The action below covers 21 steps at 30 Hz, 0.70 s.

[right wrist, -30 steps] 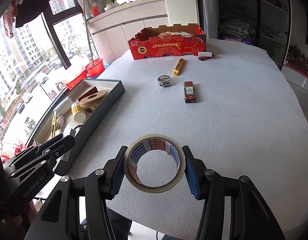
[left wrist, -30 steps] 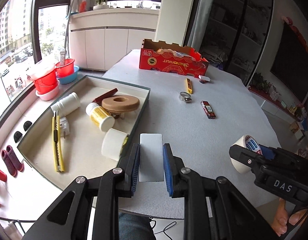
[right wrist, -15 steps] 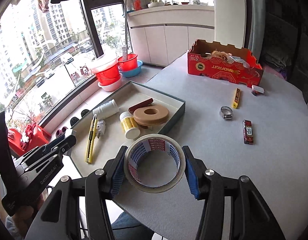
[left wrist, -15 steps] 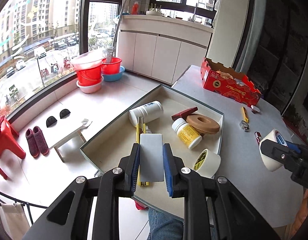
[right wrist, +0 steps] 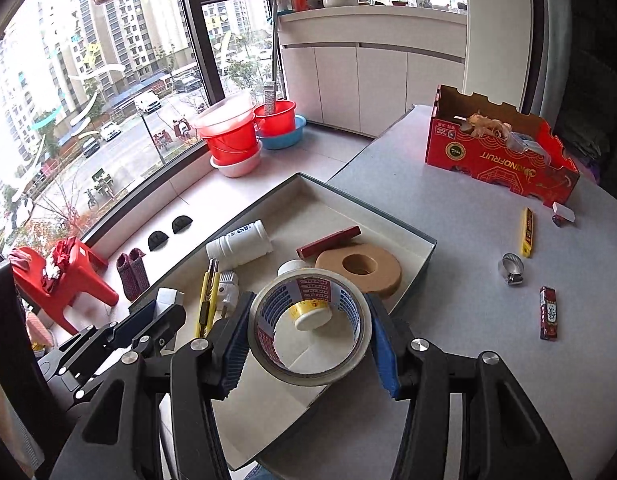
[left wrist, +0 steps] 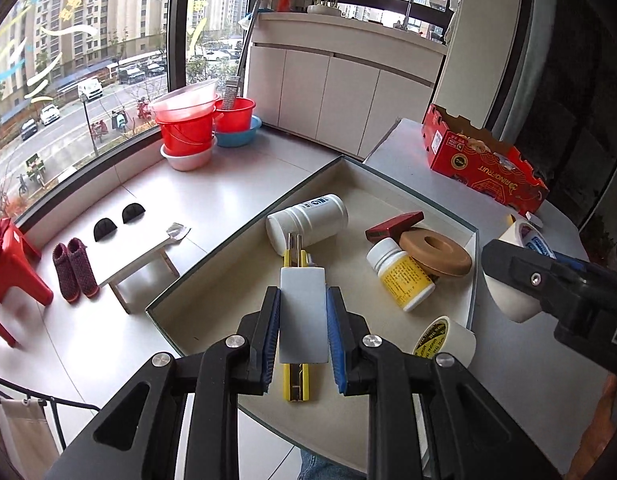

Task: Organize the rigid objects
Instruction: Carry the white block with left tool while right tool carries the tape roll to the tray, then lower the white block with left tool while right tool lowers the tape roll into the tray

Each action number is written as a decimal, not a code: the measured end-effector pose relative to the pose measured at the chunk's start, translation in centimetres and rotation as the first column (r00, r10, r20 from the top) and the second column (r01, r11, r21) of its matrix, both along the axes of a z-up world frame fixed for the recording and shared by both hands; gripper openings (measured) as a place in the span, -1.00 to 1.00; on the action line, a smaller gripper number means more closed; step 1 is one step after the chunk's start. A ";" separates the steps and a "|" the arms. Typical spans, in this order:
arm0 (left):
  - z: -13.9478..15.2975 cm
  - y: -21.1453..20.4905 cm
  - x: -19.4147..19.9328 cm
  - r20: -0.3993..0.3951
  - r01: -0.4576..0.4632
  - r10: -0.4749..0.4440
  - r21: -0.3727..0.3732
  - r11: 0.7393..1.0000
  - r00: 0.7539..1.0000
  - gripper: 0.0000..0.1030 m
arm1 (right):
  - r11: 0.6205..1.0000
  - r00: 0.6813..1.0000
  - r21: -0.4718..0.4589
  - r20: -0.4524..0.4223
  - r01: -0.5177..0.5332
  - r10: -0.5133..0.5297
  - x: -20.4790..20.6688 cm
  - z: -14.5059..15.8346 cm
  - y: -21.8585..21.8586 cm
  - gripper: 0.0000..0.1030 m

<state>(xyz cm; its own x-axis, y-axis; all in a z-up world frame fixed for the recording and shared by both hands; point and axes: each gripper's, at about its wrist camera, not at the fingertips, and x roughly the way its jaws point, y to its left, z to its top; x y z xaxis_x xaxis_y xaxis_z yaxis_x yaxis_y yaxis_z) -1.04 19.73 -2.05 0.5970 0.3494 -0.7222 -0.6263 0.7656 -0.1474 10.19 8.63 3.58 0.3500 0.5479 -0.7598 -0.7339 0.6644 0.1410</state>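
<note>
Blue rubber pads of the left gripper point(left wrist: 303, 334) press on both long sides of a flat pale-grey rectangular block point(left wrist: 303, 314), which it carries above the shallow cream-lined tray with dark green walls point(left wrist: 404, 190). Directly beneath the block, inside the tray, lies a yellow utility knife point(left wrist: 295, 378). The tray also contains a white cylindrical bottle on its side point(left wrist: 308, 222), a small white bottle with a yellow label point(left wrist: 402, 274), a tan ring-shaped disc point(left wrist: 436, 252) resting partly on a dark red flat bar point(left wrist: 394, 226), and a white roll of tape with a black-and-yellow core label point(left wrist: 446, 338) in the near right corner.

The right gripper point(right wrist: 310, 340) clamps a roll of clear packing tape with a red-and-blue printed core point(right wrist: 310, 330) by its outer rim, hole facing the camera, over the tray's near edge by the grey table point(right wrist: 468, 216). Through the hole shows the cap of the yellow-label bottle.

On the table, well apart from the tray, lie a slim yellow bar point(right wrist: 527, 232), a metal hose clamp point(right wrist: 512, 268), a small red and black packet point(right wrist: 548, 312), a small white piece point(right wrist: 564, 213) and a red cardboard fruit box point(right wrist: 504, 156).
</note>
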 end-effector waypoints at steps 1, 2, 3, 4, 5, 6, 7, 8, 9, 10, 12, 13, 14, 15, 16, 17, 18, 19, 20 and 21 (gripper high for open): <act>-0.2 0.0 0.2 -0.003 -0.001 0.001 -0.001 1.000 1.000 -0.53 | 1.000 1.000 0.000 -0.005 0.000 0.000 0.1 -0.2 0.1 0.05; -0.3 0.0 0.3 -0.005 -0.001 0.001 -0.002 1.000 1.000 -0.53 | 1.000 1.000 -0.003 -0.012 0.000 0.000 0.2 -0.4 0.1 0.05; -0.3 0.0 0.4 -0.006 -0.001 0.001 -0.002 1.000 1.000 -0.53 | 1.000 1.000 -0.008 -0.016 0.002 -0.002 0.3 -0.7 0.2 0.05; -0.4 0.0 0.5 -0.007 -0.003 0.003 -0.003 1.000 1.000 -0.53 | 1.000 1.000 -0.013 -0.019 0.004 -0.004 0.4 -0.8 0.3 0.06; -0.5 0.1 0.6 -0.010 -0.006 0.006 -0.005 1.000 1.000 -0.53 | 1.000 1.000 -0.015 -0.021 0.005 -0.005 0.5 -1.0 0.3 0.06; -0.6 0.2 0.6 -0.012 -0.007 0.007 -0.008 1.000 1.000 -0.53 | 1.000 1.000 -0.017 -0.022 0.006 -0.006 0.5 -1.1 0.4 0.05; -0.7 0.2 0.7 -0.014 -0.010 0.009 -0.011 1.000 1.000 -0.53 | 1.000 1.000 -0.020 -0.022 0.007 -0.007 0.6 -1.2 0.4 0.05; -0.8 0.3 0.6 -0.015 -0.012 0.012 -0.012 1.000 1.000 -0.53 | 1.000 1.000 -0.022 -0.025 0.005 -0.006 0.7 -1.3 0.5 0.05; -0.8 0.4 0.7 -0.018 -0.014 0.014 -0.011 1.000 1.000 -0.53 | 1.000 1.000 -0.023 -0.027 0.004 -0.005 0.8 -1.4 0.6 0.05; -0.9 0.5 0.7 -0.021 -0.015 0.015 -0.010 1.000 1.000 -0.53 | 1.000 1.000 -0.025 -0.027 0.005 -0.006 0.8 -1.4 0.6 0.05; -1.0 0.6 0.8 -0.025 -0.018 0.018 -0.010 1.000 1.000 -0.53 | 1.000 1.000 -0.028 -0.028 0.003 -0.004 0.9 -1.5 0.7 0.05; -1.0 0.6 0.9 -0.026 -0.019 0.019 -0.012 1.000 0.999 -0.53 | 1.000 1.000 -0.030 -0.029 0.003 -0.004 0.9 -1.6 0.8 0.05; -1.1 0.6 0.9 -0.029 -0.020 0.020 -0.013 1.000 0.999 -0.53 | 0.999 1.000 -0.032 -0.030 0.003 -0.004 0.9 -1.7 0.8 0.05; -1.1 0.6 1.0 -0.030 -0.021 0.020 -0.014 1.000 0.999 -0.53 | 0.999 0.999 -0.033 -0.032 0.002 -0.003 1.0 -1.7 0.8 0.05; -1.2 0.6 1.1 -0.031 -0.022 0.021 -0.015 1.000 0.999 -0.53 | 0.999 0.999 -0.033 -0.034 0.002 -0.003 1.1 -1.8 0.9 0.05; -1.2 0.6 1.1 -0.031 -0.021 0.020 -0.015 1.000 0.999 -0.53 | 0.999 0.999 -0.033 -0.036 0.002 -0.003 1.1 -1.8 0.9 0.05; -1.2 0.6 1.1 -0.032 -0.021 0.020 -0.015 1.000 0.999 -0.53 | 0.999 0.999 -0.034 -0.035 0.002 -0.003 1.1 -1.9 1.0 0.05; -1.2 0.6 1.1 -0.032 -0.021 0.020 -0.015 1.000 0.999 -0.53 | 0.999 0.999 -0.036 -0.035 0.001 -0.002 1.1 -1.9 1.0 0.05; -1.2 0.6 1.1 -0.031 -0.021 0.020 -0.015 1.000 0.999 -0.53 | 0.999 0.999 -0.037 -0.036 0.000 -0.001 1.1 -1.9 1.1 0.05; -1.2 0.6 1.2 -0.032 -0.021 0.020 -0.014 1.000 0.999 -0.53 | 0.999 0.999 -0.037 -0.036 -0.001 0.000 1.1 -1.9 1.1 0.06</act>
<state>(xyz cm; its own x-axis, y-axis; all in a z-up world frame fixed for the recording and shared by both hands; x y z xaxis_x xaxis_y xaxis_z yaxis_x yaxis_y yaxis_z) 0.11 20.29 -3.27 0.5666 0.3509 -0.7456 -0.6462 0.7506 -0.1378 11.30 9.71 1.65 0.3219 0.5195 -0.7915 -0.7289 0.6695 0.1430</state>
